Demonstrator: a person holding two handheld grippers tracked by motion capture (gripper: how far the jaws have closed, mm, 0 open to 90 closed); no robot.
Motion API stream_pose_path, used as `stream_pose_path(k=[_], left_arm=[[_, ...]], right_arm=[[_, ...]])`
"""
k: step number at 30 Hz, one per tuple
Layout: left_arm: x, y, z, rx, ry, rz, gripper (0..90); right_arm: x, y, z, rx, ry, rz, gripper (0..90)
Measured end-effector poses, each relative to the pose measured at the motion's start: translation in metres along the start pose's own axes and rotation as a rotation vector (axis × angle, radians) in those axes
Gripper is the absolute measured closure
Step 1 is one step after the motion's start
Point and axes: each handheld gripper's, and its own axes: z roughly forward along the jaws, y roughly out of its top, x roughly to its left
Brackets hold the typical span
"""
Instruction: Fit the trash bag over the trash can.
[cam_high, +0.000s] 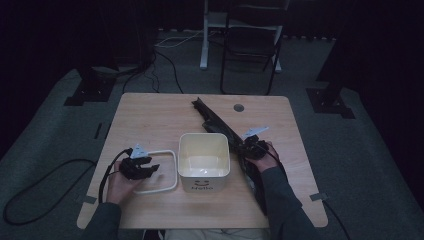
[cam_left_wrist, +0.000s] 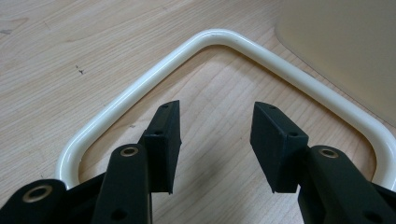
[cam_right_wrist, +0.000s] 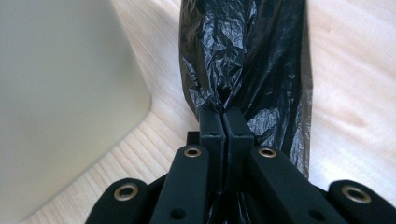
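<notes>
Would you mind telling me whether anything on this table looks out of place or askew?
The white rim frame lies flat on the table beside the white bin, not on it. The black plastic bag stretches crumpled across the tabletop, pinched by the right gripper.

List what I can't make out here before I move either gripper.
- Black plastic bag: its near end passes behind the right hand in the high view.
- White bin: cut off by the frame edge in both gripper views.
- Print on the bin's front: too small and dim, high view.
</notes>
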Motion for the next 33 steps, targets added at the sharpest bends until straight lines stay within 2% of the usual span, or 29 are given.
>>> stream_pose_path(k=[3,7,13,20,26,33], left_arm=[[0.0,0.0,0.0,-0.001,0.001,-0.003,53.0],[0.0,0.0,0.0,-0.001,0.001,-0.004,53.1],[0.001,0.0,0.0,-0.003,0.003,-0.003,53.1],[0.001,0.0,0.0,-0.005,0.004,-0.004,53.1],[0.002,-0.001,-0.001,-0.005,0.004,-0.007,53.1],[0.002,-0.001,0.0,-0.006,0.003,-0.007,53.1]], right_arm=[[0.0,0.005,-0.005,-0.014,0.001,-0.01,88.7],[0.004,0.019,-0.021,-0.073,0.023,-0.04,88.7],[0.014,0.039,-0.038,-0.118,0.033,-0.099,88.8],[0.022,0.062,-0.056,-0.162,0.048,-0.146,88.9],[0.028,0.08,-0.07,-0.211,0.072,-0.167,89.1],[0.041,0.101,-0.081,-0.285,0.124,-0.202,89.1]])
